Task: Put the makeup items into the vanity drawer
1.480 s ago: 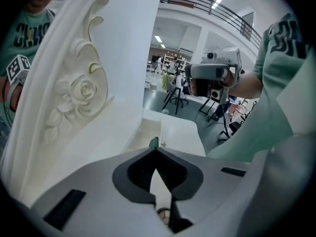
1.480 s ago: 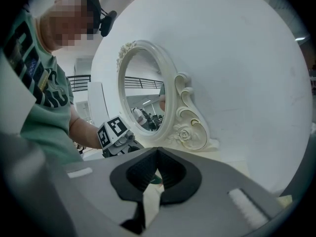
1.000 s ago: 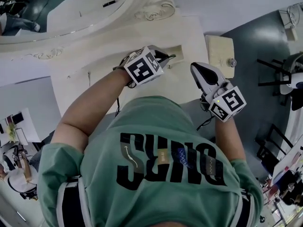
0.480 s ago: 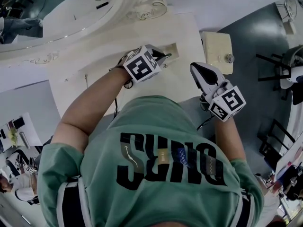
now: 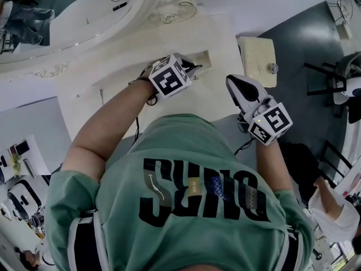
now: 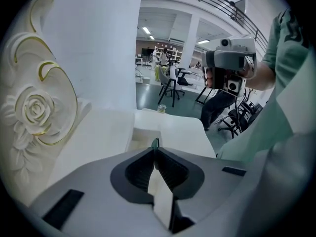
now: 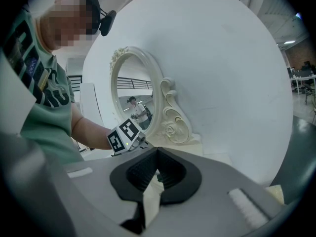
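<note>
1. The right gripper hangs off the desk's near right corner, jaws pressed together on nothing;
2. the left gripper, above the desk near its right edge, pinches a thin dark item;
3. just beyond lies an open recess.

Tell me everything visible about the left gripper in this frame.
The left gripper is grey plastic with black ribbed pads and a square-marker cube at its back. It is held over the cream vanity top, pointing toward a rectangular recess in it. Its jaws are together, pinching a thin dark green sliver at their tips, too small to identify.
</note>
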